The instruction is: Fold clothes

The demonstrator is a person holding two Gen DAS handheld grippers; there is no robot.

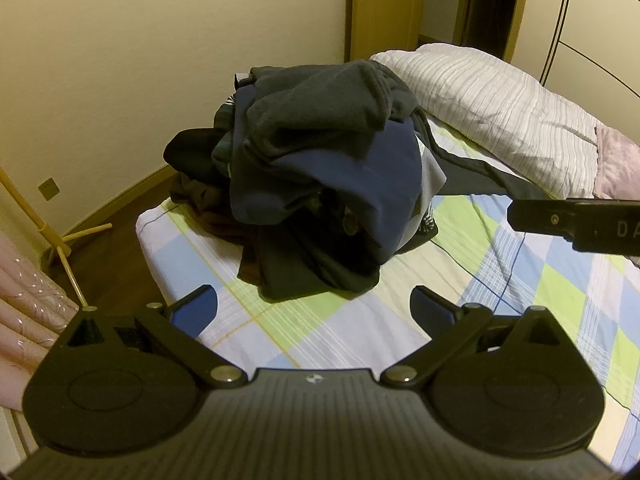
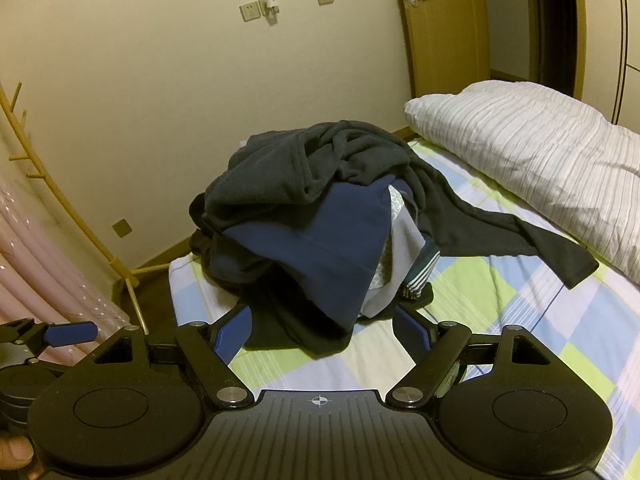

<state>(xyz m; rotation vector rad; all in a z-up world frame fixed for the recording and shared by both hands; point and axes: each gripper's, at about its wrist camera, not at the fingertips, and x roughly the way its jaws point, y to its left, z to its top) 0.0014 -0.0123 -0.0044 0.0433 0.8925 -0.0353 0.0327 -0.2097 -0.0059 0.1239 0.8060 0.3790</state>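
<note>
A heap of dark clothes (image 1: pixel 316 176) sits on the checked bedsheet (image 1: pixel 344 328), with a grey fleece on top and a navy garment under it. The same heap (image 2: pixel 312 220) shows in the right wrist view, a black sleeve (image 2: pixel 520 236) trailing off to the right. My left gripper (image 1: pixel 314 304) is open just short of the heap, nothing between its blue pads. My right gripper (image 2: pixel 322 326) is open too, its fingers flanking the heap's near edge. The right gripper's body (image 1: pixel 576 224) pokes in at the right of the left wrist view. The left gripper's finger (image 2: pixel 68 334) shows at the lower left.
A white striped duvet (image 1: pixel 492 108) lies along the bed's far right side. A yellow coat stand (image 1: pixel 60 240) and pink curtain (image 1: pixel 28 320) stand left of the bed, over dark floor. A wooden door (image 2: pixel 440 32) and wardrobe are behind. The bed's left edge is close to the heap.
</note>
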